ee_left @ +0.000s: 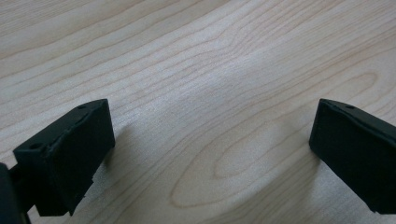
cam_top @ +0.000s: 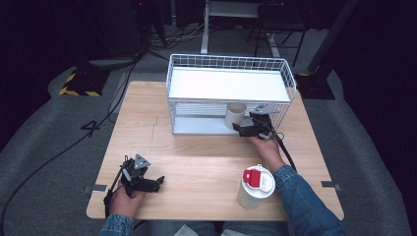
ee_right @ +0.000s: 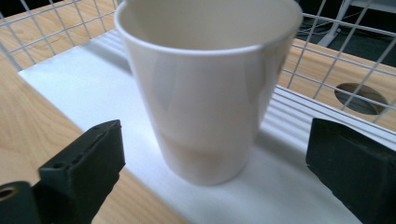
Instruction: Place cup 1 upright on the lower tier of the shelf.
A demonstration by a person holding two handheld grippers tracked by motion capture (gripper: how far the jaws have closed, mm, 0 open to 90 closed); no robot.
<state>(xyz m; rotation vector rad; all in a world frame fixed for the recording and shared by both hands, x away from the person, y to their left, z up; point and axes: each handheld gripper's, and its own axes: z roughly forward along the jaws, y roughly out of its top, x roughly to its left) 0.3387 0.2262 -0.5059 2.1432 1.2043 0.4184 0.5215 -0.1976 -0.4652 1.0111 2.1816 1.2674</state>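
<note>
1. The right claw (cam_top: pixel 244 129) hangs at the open front of the wire rack (cam_top: pixel 231 63), its jaws spread wide with nothing pinched.
2. Straight ahead of that claw, between the jaw lines but clear of both pads, a white cup (ee_right: pixel 205 88) stands upright on the rack's lower shelf (ee_right: pixel 84 88). The gaps on both sides suggest the cup has been set down there and let go.
3. The cup sits near the shelf's front edge, probably so the claw could reach it without poking deep under the upper shelf (cam_top: pixel 227 83).
4. The left claw (cam_top: pixel 158 183) rests low over the table (ee_left: pixel 196 65), jaws spread and empty, with bare wood ahead of it; it seems parked out of the way.
5. Behind the right claw, near the person's forearm, a white container with a red lid (cam_top: pixel 255 186) waits on the table, likely the next item to shelve.
</note>
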